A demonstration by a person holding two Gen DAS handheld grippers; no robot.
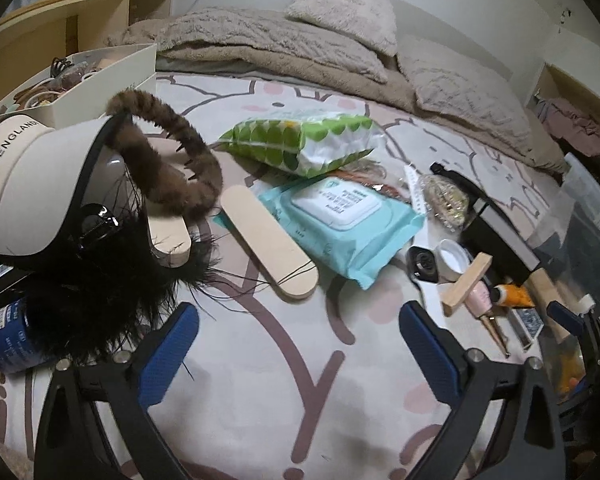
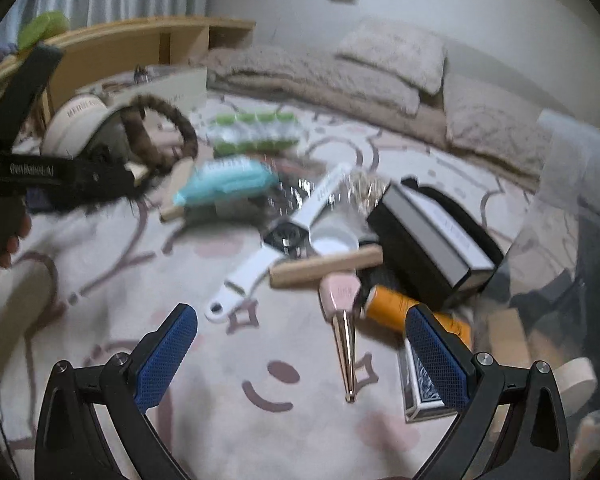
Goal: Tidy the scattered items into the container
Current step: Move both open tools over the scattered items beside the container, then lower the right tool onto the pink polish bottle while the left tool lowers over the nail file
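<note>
Left wrist view: the bed cover (image 1: pixel 260 380) is strewn with clutter; the clear plastic container (image 1: pixel 592 216) sits far right. A blue wipes pack (image 1: pixel 340 224) and a wooden stick (image 1: pixel 268 240) lie just ahead of the left gripper (image 1: pixel 298 344), jaws apart, empty. The right gripper (image 2: pixel 300 356), also wide and empty, hovers near a pink pen (image 2: pixel 342 320). Judging by this, it is the approach before a first pick; next, choose one item and close on it.

1. The left wrist view looks down, close, left of the teal wipes pack (image 1: pixel 340 224).
2. The right wrist view looks down right of the teal wipes pack (image 2: pixel 224 184); both views share it.
</note>
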